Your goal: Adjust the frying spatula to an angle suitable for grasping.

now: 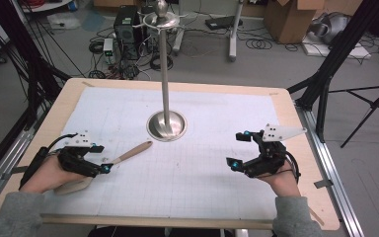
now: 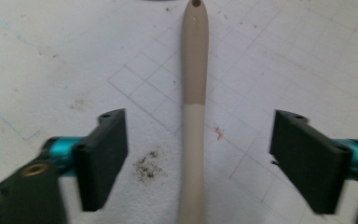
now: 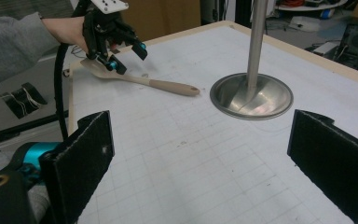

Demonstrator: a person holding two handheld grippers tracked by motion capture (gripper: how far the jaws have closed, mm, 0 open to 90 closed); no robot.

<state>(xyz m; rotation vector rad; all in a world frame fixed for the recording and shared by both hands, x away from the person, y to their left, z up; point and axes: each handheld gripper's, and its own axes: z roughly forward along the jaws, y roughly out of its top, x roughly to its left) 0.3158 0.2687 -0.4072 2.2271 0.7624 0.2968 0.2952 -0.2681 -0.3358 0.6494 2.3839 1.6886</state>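
wooden spatula [image 2: 194,93] — no readable writing

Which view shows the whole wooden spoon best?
The right gripper view: the wooden spoon lies in full, bowl to handle tip. The high view shows it small, its bowl partly under the hand. The left gripper view shows just its handle, close up.

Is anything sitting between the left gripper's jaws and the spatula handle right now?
Nothing visible. The left gripper is open with the spatula handle lying on the mat between its jaws, clear gaps on both sides.
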